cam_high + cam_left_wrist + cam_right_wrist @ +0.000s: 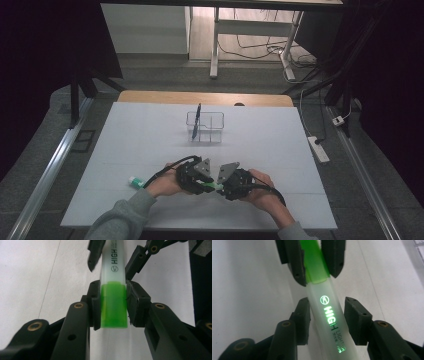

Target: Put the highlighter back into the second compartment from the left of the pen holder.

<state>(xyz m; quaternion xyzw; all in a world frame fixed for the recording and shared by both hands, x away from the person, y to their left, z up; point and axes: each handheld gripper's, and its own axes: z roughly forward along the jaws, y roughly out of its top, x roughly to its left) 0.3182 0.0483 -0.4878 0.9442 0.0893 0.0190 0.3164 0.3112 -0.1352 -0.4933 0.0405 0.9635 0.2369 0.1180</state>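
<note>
Hand-held gripper (113, 305) clamps highlighter (113, 290); clear organizer (205, 127) holds a pen (196, 120).

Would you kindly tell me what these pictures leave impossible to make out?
- Highlighter: its far end runs off the top edge of the left gripper view.
- Right gripper: whether its pads press the barrel; one side shows a gap.
- Small green-capped item beside the left hand: too small in the high view.

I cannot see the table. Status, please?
Left tongs shut on highlighter cap. Right tongs around its barrel, one pad apart. Nothing in the way.
</note>
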